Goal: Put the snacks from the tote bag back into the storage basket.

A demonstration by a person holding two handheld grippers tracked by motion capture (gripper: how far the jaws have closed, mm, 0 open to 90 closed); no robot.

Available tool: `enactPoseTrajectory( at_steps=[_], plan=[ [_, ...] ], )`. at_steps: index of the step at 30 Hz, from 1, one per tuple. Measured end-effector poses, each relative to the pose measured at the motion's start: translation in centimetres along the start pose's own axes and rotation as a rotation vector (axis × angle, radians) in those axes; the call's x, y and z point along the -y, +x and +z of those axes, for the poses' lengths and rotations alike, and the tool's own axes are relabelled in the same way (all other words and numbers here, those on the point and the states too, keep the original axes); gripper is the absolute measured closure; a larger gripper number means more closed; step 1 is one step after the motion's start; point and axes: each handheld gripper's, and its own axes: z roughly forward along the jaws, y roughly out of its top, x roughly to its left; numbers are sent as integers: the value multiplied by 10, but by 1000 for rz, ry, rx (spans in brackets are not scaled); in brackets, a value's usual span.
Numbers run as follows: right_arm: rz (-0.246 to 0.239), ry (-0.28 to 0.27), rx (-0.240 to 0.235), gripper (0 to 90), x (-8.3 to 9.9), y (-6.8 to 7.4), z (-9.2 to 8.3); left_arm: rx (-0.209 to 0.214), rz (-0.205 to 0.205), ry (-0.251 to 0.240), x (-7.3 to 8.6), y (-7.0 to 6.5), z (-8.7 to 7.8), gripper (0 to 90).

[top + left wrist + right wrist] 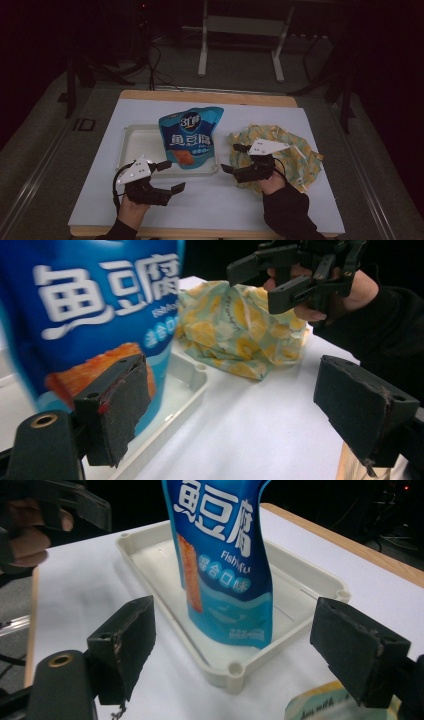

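Lower left of the high view, your left claw (170, 176) hovers over the white table (215, 210) just below the tray's front edge, jaws spread wide with nothing between them. Right above it, the white tray (134, 142) sits left of center, and the blue snack pouch (190, 136) stands in it, leaning back, its bottom near the tray's front right corner. Moving right, your right claw (233, 159) is also released, jaws apart and empty, pointing left toward the pouch. Your hand sits over the yellow lemon-print bag (295, 150), which lies crumpled on the table at center right, just beside the tray.
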Motion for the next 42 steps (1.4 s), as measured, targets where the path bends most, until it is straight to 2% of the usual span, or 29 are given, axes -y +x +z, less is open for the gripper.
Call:
enactPoseTrajectory(
  at_steps=[1, 4, 6, 7, 13, 16, 18, 22, 24, 28, 32, 38, 40, 42],
  plan=[
    [3, -3, 2, 181, 2, 1, -2, 21, -4, 4, 0, -1, 3, 154],
    [7, -14, 4, 180, 7, 1, -10, 41, 8, 26, 0, -4, 12, 154],
    [9, -17, 8, 180, 8, 2, -13, 41, 8, 26, 0, -4, 12, 153],
    [6, -23, 16, 180, 13, 2, -20, 64, 32, 47, 0, -11, 24, 153],
    [21, -36, 29, 180, 23, 3, -36, 117, 45, 52, -3, -16, 40, 153],
    [25, -41, 43, 180, 28, 3, -44, 116, 66, 63, -4, -19, 48, 152],
    [28, -42, 52, 179, 31, 2, -49, 138, 59, 61, -5, -20, 52, 150],
    [30, -42, 68, 179, 37, 2, -56, 140, 67, 66, -6, -23, 60, 150],
    [31, -38, 72, 179, 40, 3, -60, 158, 70, 75, -6, -24, 63, 150],
    [33, -45, 85, 179, 45, 4, -68, 150, 85, 88, -6, -27, 70, 123],
    [35, -55, 110, 156, 51, 5, -76, 159, 86, 88, -7, -28, 76, 82],
    [49, -58, 135, 156, 59, 4, -86, 177, 83, 86, -6, -31, 85, 81],
    [58, -64, 146, 156, 63, 4, -90, 199, 80, 99, -5, -31, 89, 76],
    [65, -64, 160, 154, 66, 3, -92, 214, 73, 115, -4, -32, 93, 28]
  ],
)
